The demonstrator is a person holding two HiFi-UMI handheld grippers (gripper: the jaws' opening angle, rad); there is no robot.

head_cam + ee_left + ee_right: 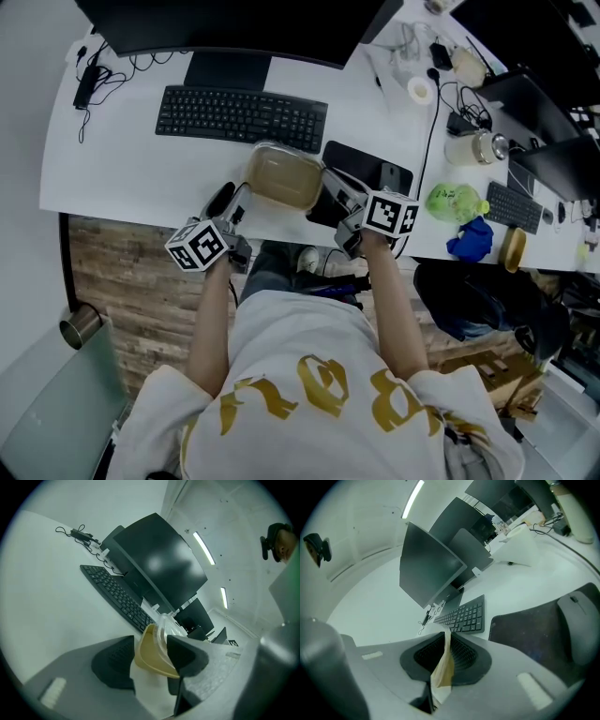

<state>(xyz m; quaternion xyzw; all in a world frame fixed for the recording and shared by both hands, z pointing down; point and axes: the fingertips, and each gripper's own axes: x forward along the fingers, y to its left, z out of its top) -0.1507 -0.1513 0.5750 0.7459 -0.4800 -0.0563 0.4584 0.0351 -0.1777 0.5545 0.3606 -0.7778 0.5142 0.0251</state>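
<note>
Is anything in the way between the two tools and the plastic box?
Nothing visible is. Both tools are on the plastic box: the left tool has its jaws around one corner, and the right tool is pinched shut on the thin rim.
</note>
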